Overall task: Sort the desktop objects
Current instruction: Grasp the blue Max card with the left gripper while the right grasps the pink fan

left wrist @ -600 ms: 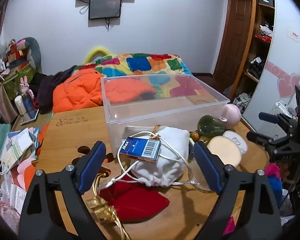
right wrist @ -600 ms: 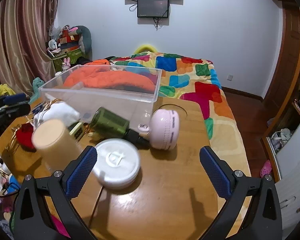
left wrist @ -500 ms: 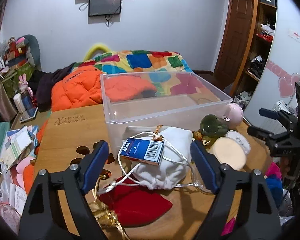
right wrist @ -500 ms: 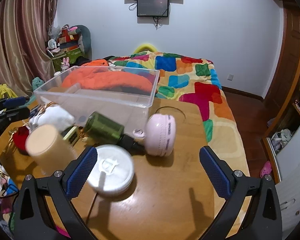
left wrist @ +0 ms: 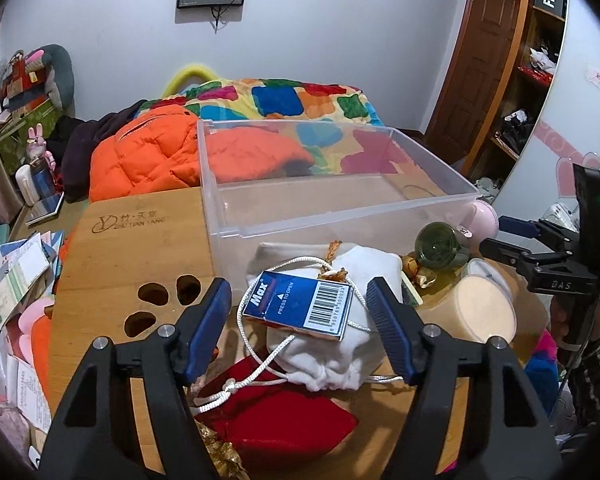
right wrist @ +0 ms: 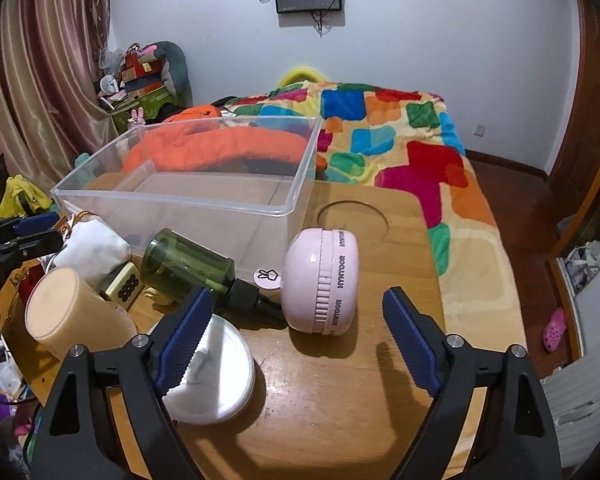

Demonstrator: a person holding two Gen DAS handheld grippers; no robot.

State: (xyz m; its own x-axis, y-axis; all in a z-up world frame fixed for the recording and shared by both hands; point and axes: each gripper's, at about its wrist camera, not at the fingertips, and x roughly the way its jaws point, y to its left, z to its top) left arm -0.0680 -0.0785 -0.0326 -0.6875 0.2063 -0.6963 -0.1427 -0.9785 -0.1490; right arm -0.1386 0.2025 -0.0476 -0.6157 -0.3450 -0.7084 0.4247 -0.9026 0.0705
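A blue "Max" box (left wrist: pixel 300 308) lies on a white drawstring pouch (left wrist: pixel 340 356), in front of a clear plastic bin (left wrist: pixel 340 216). My left gripper (left wrist: pixel 298 304) is open, one pad on each side of the box, neither touching it. A red pouch (left wrist: pixel 284 428) lies under its fingers. My right gripper (right wrist: pixel 296 308) stands open just in front of a pink round device (right wrist: pixel 320 280). Around it lie a green bottle (right wrist: pixel 188 260), a white round lid (right wrist: pixel 216 376), a beige cylinder (right wrist: pixel 68 312) and a mahjong tile (right wrist: pixel 126 286).
The wooden table (right wrist: pixel 340 400) has a round cut-out (right wrist: pixel 352 220) behind the pink device and paw-shaped holes (left wrist: pixel 152 304) on the left. Papers (left wrist: pixel 16 276) crowd the left edge. A bed with a patchwork quilt (right wrist: pixel 400 140) lies beyond.
My left gripper has come closer to the blue box and its jaws have narrowed around it. My right gripper has moved towards the pink device, jaws slightly narrower.
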